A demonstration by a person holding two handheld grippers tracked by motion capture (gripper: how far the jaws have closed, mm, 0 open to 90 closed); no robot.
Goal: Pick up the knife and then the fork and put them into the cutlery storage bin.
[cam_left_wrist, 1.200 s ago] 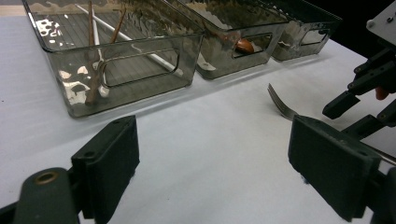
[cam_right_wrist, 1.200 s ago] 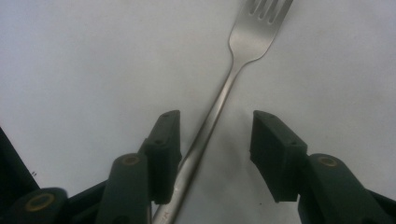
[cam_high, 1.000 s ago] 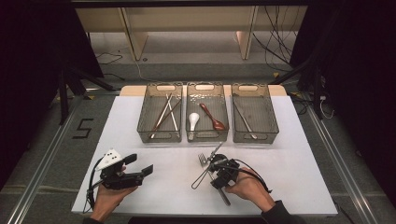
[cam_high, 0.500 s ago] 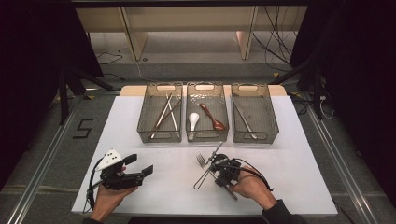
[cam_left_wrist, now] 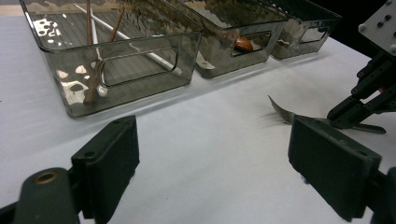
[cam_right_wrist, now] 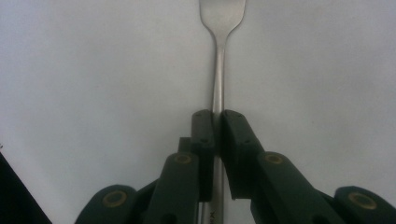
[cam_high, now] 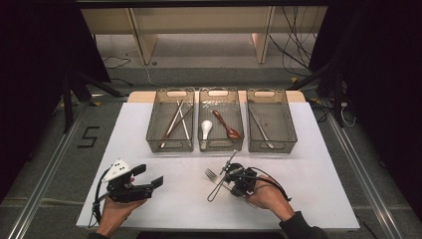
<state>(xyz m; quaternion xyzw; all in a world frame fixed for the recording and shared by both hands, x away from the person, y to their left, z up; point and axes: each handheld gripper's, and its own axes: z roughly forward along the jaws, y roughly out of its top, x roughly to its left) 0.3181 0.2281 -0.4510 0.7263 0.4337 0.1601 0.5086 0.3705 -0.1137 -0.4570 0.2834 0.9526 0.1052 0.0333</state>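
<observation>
A metal fork [cam_high: 211, 174] lies on the white table [cam_high: 298, 164] at the front, right of centre. My right gripper [cam_high: 225, 177] is shut on its handle; its jaws have just been closing with the handle between them. In the right gripper view the pads [cam_right_wrist: 204, 126] pinch the fork [cam_right_wrist: 218, 88], tines pointing away. My left gripper [cam_high: 149, 175] rests open at the front left, with nothing between its jaws. From the left gripper [cam_left_wrist: 215, 140] the fork [cam_left_wrist: 281, 111] and the right gripper [cam_left_wrist: 369, 93] show off to the right.
Three clear bins stand in a row at the back. The left bin [cam_high: 152, 119] holds chopsticks [cam_high: 175, 124]. The middle bin [cam_high: 221, 145] holds a white spoon [cam_high: 206, 128] and a brown spoon [cam_high: 228, 127]. The right bin [cam_high: 291, 124] holds a metal utensil [cam_high: 261, 128].
The right gripper's jaws have come together on the fork's handle. Both hands have stayed where they were.
</observation>
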